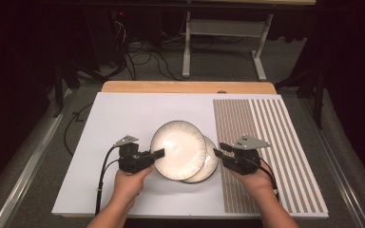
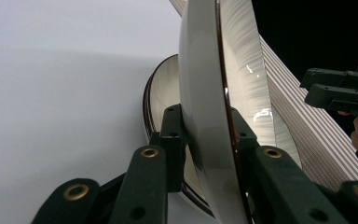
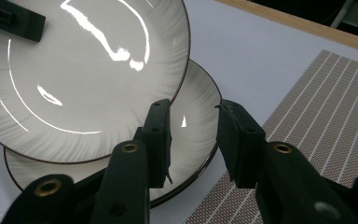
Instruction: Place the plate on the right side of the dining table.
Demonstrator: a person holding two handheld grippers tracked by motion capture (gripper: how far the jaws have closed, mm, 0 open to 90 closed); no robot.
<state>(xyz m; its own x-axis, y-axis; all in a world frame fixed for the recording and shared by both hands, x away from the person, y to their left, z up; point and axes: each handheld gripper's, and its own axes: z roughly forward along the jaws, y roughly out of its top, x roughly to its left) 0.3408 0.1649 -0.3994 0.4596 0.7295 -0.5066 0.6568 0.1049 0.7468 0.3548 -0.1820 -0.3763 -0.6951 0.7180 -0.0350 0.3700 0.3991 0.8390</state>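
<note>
- The left claw (image 1: 159,153) is pinching the left rim of the upper plate (image 1: 178,149), one jaw on each face of it, as the left gripper view is showing edge-on (image 2: 200,121).
- That upper plate is sitting tilted, overlapping the lower plate (image 1: 208,167), which is lying flat on the white mat (image 1: 123,114) covering the counter (image 1: 185,87).
- The right claw (image 1: 217,153) is hovering with its jaws spread at the right rim of the lower plate; in the right gripper view (image 3: 193,135) the rim is passing between the jaws, and whether they are touching it cannot be told.
- A striped placemat (image 1: 271,142) is lying on the right part of the white mat, just beside the lower plate.
- The person's hands are coming in from the bottom edge, each wrapping around a gripper body.
- Cables (image 1: 142,59) are trailing across the floor beyond the counter.
</note>
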